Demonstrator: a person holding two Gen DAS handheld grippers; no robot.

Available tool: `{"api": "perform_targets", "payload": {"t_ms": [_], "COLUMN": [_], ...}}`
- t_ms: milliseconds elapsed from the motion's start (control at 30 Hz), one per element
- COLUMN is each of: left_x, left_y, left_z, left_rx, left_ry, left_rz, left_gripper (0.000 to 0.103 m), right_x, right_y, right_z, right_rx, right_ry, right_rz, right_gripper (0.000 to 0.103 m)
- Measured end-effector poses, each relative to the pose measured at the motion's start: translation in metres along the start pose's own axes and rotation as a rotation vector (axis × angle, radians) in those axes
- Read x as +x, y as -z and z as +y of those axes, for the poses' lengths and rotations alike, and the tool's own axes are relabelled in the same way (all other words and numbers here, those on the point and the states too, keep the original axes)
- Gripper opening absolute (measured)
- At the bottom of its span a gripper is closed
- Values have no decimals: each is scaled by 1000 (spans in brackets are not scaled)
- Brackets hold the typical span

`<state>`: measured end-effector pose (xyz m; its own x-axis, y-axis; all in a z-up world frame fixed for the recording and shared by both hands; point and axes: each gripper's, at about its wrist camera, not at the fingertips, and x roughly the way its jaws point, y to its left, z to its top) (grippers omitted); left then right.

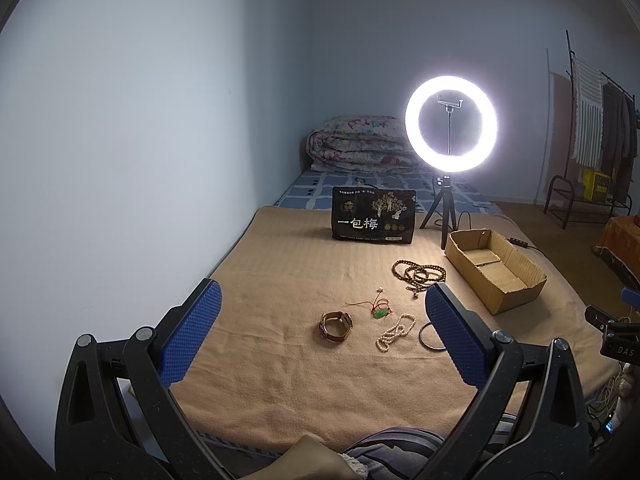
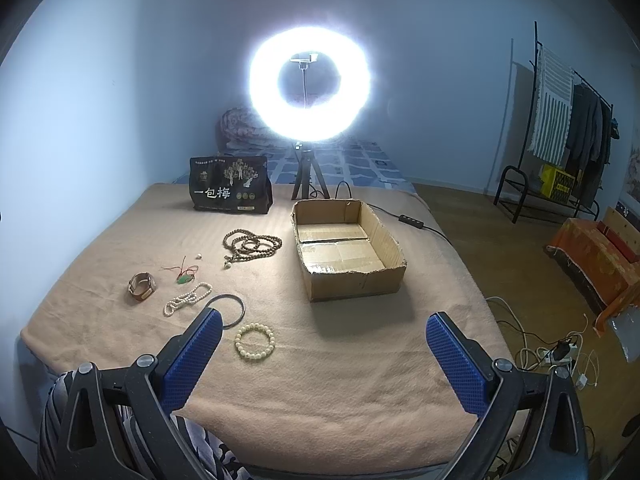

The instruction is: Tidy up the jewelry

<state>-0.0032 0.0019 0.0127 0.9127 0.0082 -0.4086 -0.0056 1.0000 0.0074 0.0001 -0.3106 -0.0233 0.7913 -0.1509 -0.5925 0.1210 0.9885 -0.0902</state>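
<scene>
Left tool (image 1: 323,334), right tool (image 2: 324,360) both agape, empty; sorting unstarted. Next: grasp cream beaded bracelet (image 2: 255,341), carry to open cardboard box (image 2: 394,276) at 1 o'clock.

"一包梅" on black bag (image 2: 231,185) (white lettering)

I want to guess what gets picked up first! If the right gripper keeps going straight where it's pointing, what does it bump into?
Probably the cardboard box. The right gripper is open, and the box's near wall sits almost dead ahead between its fingers. The cream bead bracelet lies nearer but off to the left. Depth is hard to judge here.
</scene>
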Motion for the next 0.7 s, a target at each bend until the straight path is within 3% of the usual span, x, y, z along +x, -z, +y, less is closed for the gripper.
{"api": "perform_targets", "payload": {"t_ms": [700], "left_x": [38], "left_y": [7], "left_z": [-3], "left_rx": [10], "left_ry": [-7], "left_rz": [60], "left_gripper": [103], "right_x": [21], "right_y": [2], "right_z": [-1], "right_rx": [-1], "right_ry": [3], "right_rz": [38], "right_gripper": [103]}}
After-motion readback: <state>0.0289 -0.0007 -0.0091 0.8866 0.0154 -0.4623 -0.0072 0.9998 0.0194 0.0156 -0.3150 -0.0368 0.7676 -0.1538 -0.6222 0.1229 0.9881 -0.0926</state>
